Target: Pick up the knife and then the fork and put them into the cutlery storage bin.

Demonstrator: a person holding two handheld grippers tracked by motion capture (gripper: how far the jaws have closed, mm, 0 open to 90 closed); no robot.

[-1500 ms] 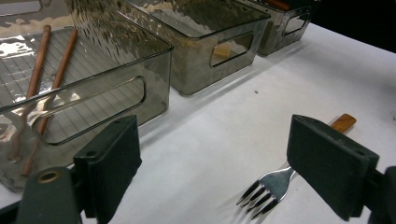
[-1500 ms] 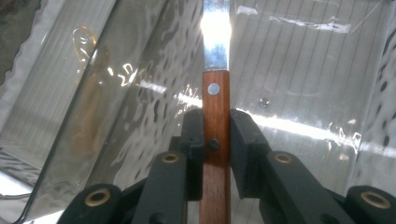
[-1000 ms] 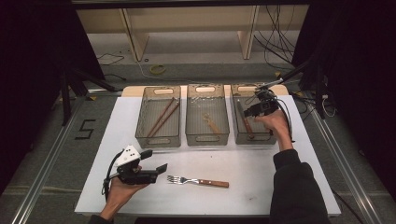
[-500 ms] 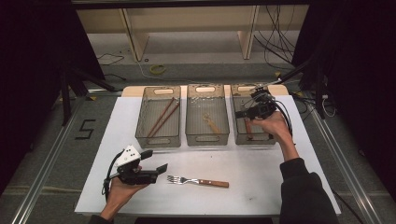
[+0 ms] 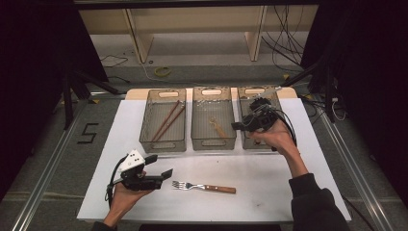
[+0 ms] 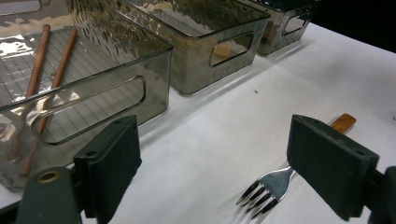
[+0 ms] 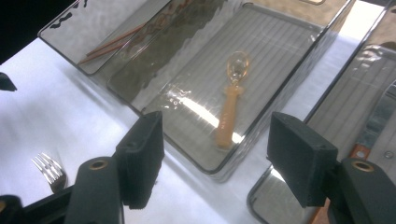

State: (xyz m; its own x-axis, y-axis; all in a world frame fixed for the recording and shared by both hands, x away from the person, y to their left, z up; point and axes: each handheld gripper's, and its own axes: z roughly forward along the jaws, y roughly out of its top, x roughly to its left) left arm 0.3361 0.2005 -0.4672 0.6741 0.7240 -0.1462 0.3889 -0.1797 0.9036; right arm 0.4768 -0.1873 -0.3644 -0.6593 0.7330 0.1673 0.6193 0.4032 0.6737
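Fork (image 5: 190,185) lay low-centre on the counter (image 5: 269,192); left tongs (image 5: 161,166) gaped just beside it, right tongs (image 5: 236,126), jaws just opening, empty. Best straddle the handle squarely, then clamp.

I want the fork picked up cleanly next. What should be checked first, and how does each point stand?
1. Left claw open: ok, nothing between its jaws.
2. Fork free on the table, nothing on it: ok.
3. Left claw lined up on the fork: not ok, the fork lies off to one side, partly behind one jaw in the left gripper view.
4. Right claw empty: ok, jaws apart after just opening, nothing between them.
5. Right claw away from the fork: ok, it hangs over the right bin.
6. Knife in the right bin: cannot tell, just part of a utensil shows.
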